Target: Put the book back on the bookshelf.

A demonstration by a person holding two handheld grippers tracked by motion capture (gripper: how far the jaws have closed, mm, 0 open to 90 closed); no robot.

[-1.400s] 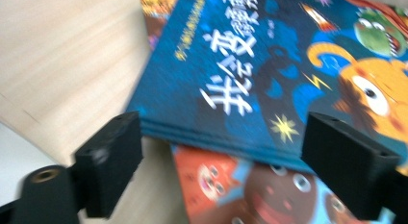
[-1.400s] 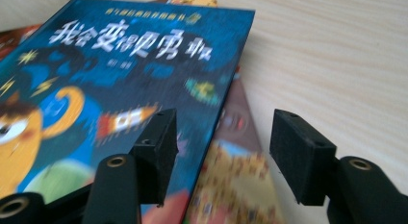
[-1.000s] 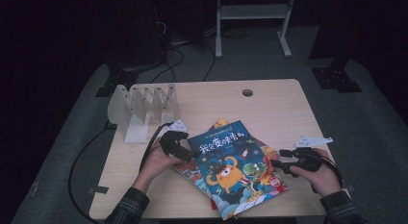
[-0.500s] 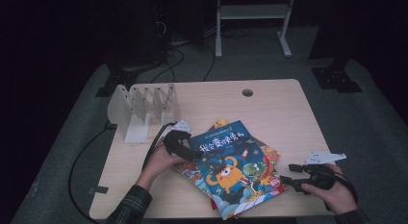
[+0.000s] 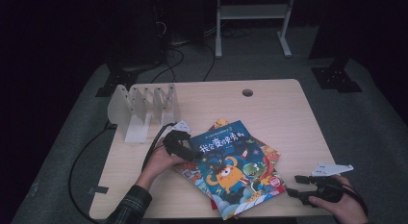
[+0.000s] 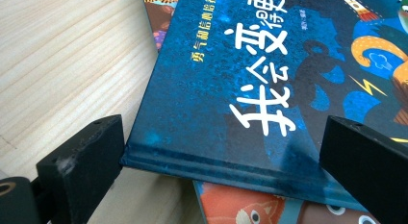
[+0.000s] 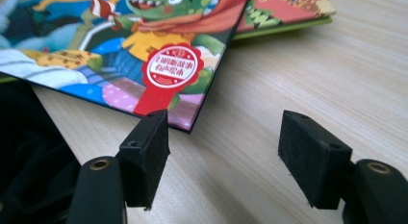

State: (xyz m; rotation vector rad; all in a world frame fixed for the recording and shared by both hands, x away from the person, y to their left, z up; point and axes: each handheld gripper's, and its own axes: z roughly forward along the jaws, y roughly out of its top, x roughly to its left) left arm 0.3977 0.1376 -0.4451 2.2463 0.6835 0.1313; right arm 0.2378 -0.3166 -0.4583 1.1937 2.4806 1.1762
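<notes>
Books are still lying in a loose stack on the table near its front edge — none is standing in the white rack yet. The left gripper is straddling the spine of the blue book, jaws spread and not pinching; the right gripper is waiting open just beside its corner. Nothing is blocking the rack — only a trailing cable.

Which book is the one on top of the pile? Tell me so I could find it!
Look at the wooden table, near the edge closest to the person, right of the white slotted rack. A pile of picture books lies there; the top book is dark blue, with big white Chinese letters and an orange monster, while the ones beneath show red and orange edges.
</notes>
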